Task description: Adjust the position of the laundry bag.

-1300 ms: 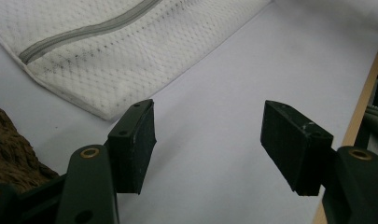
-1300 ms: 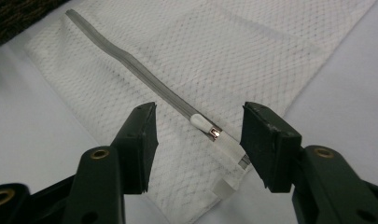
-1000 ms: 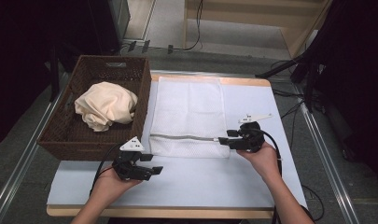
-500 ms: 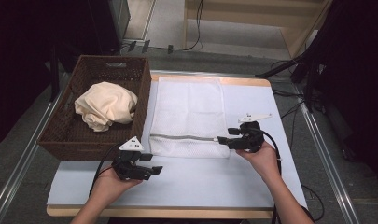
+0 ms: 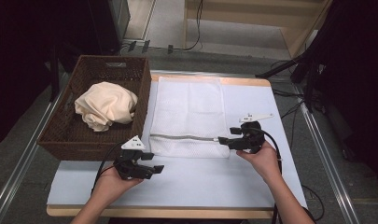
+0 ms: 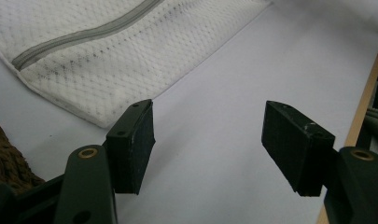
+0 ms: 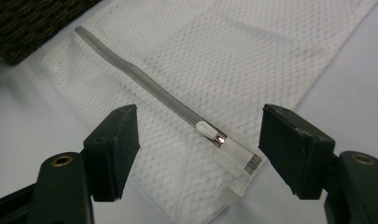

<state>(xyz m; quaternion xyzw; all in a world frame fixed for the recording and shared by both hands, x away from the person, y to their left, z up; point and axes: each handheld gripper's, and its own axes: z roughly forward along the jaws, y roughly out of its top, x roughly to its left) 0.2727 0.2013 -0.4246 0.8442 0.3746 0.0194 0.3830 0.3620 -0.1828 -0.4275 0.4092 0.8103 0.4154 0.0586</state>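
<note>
The white mesh laundry bag (image 5: 189,116) lies flat mid-tabletop, its grey zipper (image 5: 184,137) closed, the pull (image 7: 211,132) at the bag's 3 o'clock end. The right tool (image 5: 222,140), released, straddles that pull, seemingly just above it. The left tool (image 5: 157,168), also released, hovers at the bag's 7 o'clock. A wicker basket (image 5: 60,137) holding cream cloth (image 5: 105,105) sits at 9 o'clock.

In the left gripper view, the mesh bag (image 6: 107,60) is cut off by the top and left edges, and just a dark sliver of the basket (image 6: 7,161) is seen at the lower left. In the right gripper view, the bag's far end is cut by the top edge, and the zipper pull (image 7: 213,135) is partly blurred. In the high view, the person's forearms are cut off at the bottom edge, and the cream cloth's (image 5: 105,105) underside is hidden by its own folds.
</note>
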